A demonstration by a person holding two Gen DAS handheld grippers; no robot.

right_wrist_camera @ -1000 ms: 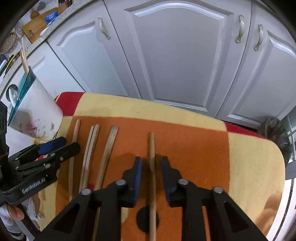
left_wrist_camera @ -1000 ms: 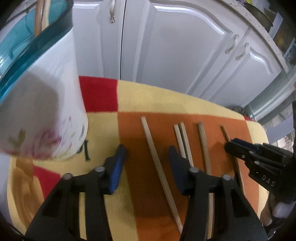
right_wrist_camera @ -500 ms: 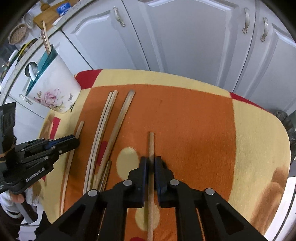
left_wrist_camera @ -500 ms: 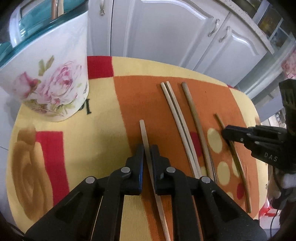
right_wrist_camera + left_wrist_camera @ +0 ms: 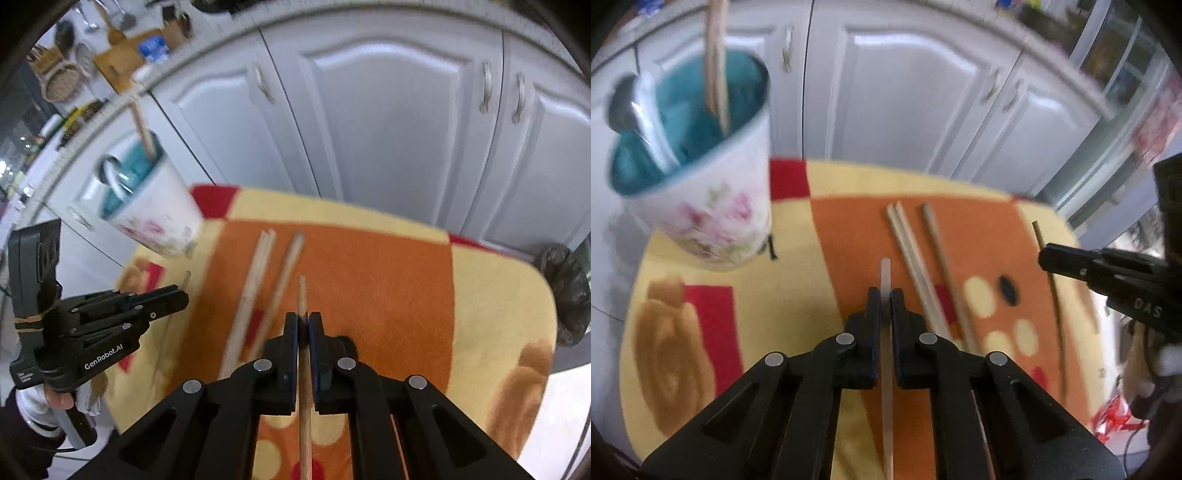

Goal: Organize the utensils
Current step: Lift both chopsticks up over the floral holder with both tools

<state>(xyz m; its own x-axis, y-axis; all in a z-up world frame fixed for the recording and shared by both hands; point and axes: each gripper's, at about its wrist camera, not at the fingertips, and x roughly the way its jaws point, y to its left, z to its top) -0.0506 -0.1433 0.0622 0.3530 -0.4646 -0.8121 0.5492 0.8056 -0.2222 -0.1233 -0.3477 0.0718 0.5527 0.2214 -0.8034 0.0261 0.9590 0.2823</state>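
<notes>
My left gripper (image 5: 885, 299) is shut on a pale chopstick (image 5: 885, 273) and holds it above the cloth. My right gripper (image 5: 303, 325) is shut on a brown wooden chopstick (image 5: 302, 295), also lifted. Each gripper shows in the other's view: the right one (image 5: 1043, 254), the left one (image 5: 183, 297). A white flowered cup with a teal inside (image 5: 713, 206) stands at the left of the table and holds a metal spoon (image 5: 631, 107) and wooden sticks (image 5: 716, 70); it also shows in the right wrist view (image 5: 155, 210). A pair of pale chopsticks (image 5: 908, 247) and a darker one (image 5: 940, 251) lie on the orange patch.
The small table wears a yellow, orange and red cloth (image 5: 701, 306). White cabinet doors (image 5: 905, 99) stand right behind it. A dark round object (image 5: 565, 291) sits on the floor at the right. A counter with baskets and boards (image 5: 110, 62) is at the upper left.
Both grippers closed on their chopsticks and have lifted them off the cloth. Both views have risen and tilted so that the cup's inside shows.
</notes>
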